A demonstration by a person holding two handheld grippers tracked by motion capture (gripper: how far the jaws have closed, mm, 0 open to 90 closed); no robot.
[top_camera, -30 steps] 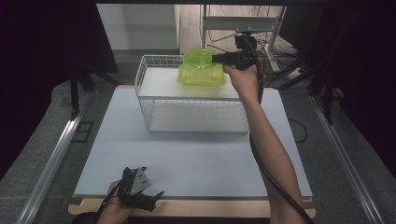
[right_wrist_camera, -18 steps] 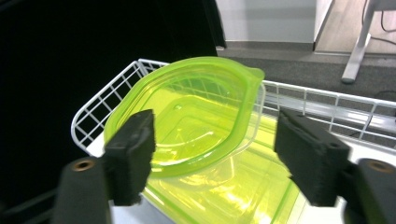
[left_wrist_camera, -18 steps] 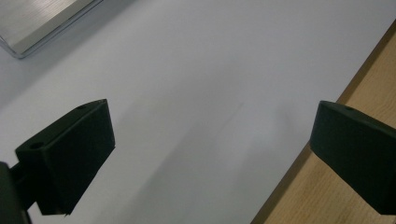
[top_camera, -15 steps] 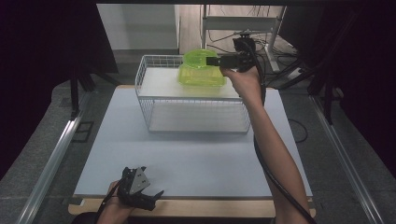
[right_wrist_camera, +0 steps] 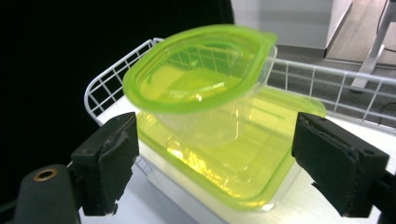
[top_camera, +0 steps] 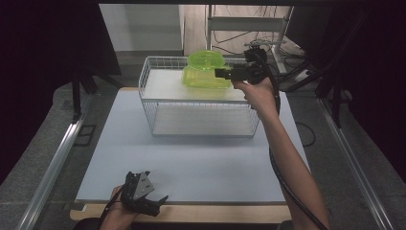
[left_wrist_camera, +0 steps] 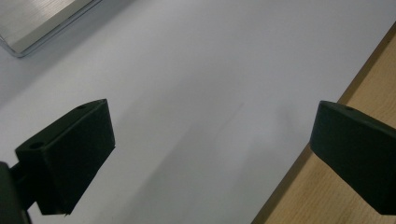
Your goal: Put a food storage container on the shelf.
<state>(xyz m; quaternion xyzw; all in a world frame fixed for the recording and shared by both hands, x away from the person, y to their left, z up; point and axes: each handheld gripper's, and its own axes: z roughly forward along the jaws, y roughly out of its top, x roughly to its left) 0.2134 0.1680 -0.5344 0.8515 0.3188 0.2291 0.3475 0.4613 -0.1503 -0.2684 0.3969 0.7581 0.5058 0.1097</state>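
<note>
Right gripper (top_camera: 221, 73) spread wide, jaws just opened, nothing pinched. Just ahead of its jaws: a round translucent green plastic container (right_wrist_camera: 201, 79), tilted, atop a rectangular translucent green lidded box (right_wrist_camera: 233, 158) on the white wire shelf rack (top_camera: 201, 120). Left gripper (top_camera: 160, 200) spread too, low over the white desk (left_wrist_camera: 201, 70), holding nothing.

Containers (right_wrist_camera: 219, 154) clear neon yellow-green; rack (top_camera: 158, 96) white wire grid; mat (top_camera: 201, 158) pale grey; jaws black.
</note>
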